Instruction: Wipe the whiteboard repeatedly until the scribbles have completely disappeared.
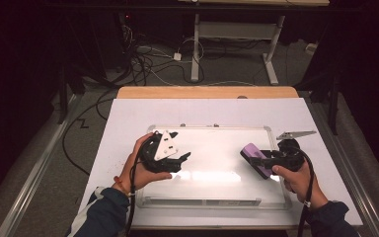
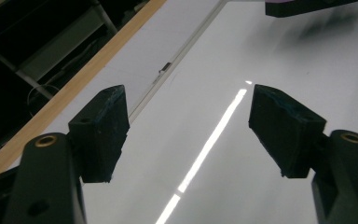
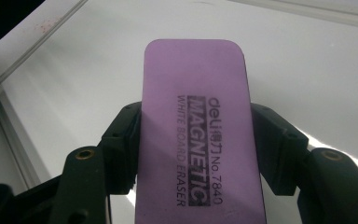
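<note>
A whiteboard with a thin metal frame lies flat on the white table cover. Over its right side my right gripper is shut on a purple magnetic whiteboard eraser, the jaws pressing its two long sides; the right gripper view shows the eraser label-up above the board. Over the board's left part my left gripper is open, nothing between its pads, which hang above the glossy surface. The eraser's end peeks in at the top of the left gripper view.
The wooden table edge runs along the far side. Beyond it are a desk frame and loose cables on the floor. A grey plate of the right gripper sticks out past the board's right edge.
</note>
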### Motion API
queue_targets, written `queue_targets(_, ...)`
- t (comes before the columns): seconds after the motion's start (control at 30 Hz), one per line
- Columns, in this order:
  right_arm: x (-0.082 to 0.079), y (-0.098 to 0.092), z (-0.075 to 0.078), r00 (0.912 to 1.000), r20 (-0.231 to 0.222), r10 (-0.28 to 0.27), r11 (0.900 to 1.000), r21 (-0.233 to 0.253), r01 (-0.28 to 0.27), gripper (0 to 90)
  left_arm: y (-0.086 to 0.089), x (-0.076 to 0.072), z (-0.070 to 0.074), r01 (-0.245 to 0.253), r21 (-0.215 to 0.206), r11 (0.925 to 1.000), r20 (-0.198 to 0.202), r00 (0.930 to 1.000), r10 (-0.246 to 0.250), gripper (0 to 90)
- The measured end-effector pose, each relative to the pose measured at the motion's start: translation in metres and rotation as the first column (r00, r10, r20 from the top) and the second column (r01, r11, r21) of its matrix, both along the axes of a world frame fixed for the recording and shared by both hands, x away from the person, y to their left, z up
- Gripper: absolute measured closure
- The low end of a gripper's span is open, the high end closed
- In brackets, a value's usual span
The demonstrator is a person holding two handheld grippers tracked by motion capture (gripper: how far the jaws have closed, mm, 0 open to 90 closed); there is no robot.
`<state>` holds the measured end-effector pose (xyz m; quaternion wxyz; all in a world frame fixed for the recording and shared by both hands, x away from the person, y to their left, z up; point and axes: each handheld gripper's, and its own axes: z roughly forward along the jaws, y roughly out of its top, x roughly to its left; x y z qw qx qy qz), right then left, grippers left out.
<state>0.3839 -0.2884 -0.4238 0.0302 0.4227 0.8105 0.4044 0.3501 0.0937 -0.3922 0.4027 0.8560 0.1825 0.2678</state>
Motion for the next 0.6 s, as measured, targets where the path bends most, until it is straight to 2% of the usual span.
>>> queue_targets(0.03,0.000,0.001,0.000,1.0000,0.000,0.005,1.000,0.003,-0.005,41.1,-0.006,0.002,0.000,0.010,0.011,0.9999,0.003,0.9999,-0.010,29.3)
queue_targets(0.07,-0.001,0.001,0.001,0.9999,-0.001,0.013,1.000,0.010,-0.013,41.1,-0.013,0.003,-0.001,0.014,-0.002,0.9999,-0.020,0.9997,-0.015,29.7)
queue_targets(0.1,-0.001,0.003,0.002,0.9999,-0.001,0.014,1.000,0.012,-0.014,41.1,-0.018,0.007,0.001,0.035,0.034,0.9988,0.000,0.9994,-0.035,29.6)
queue_targets(0.3,0.004,0.016,0.010,0.9969,-0.021,0.075,0.997,0.034,-0.075,41.1,-0.055,0.018,0.001,0.095,0.123,0.9878,0.038,0.9942,-0.101,27.8)
queue_targets(0.4,0.011,0.026,0.016,0.9918,-0.050,0.117,0.992,0.051,-0.115,41.2,-0.073,0.020,-0.003,0.111,0.189,0.9756,0.078,0.9887,-0.128,27.9)
queue_targets(0.53,0.019,0.037,0.024,0.9869,-0.077,0.142,0.988,0.070,-0.137,41.1,-0.091,0.020,-0.008,0.137,0.275,0.9517,0.112,0.9785,-0.173,29.5)
queue_targets(0.57,0.021,0.039,0.025,0.9861,-0.079,0.146,0.987,0.071,-0.141,41.1,-0.095,0.021,-0.009,0.140,0.278,0.9505,0.118,0.9769,-0.178,30.0)
queue_targets(0.6,0.022,0.041,0.027,0.9839,-0.086,0.157,0.985,0.081,-0.150,41.1,-0.098,0.021,-0.010,0.140,0.301,0.9434,0.126,0.9747,-0.184,30.6)
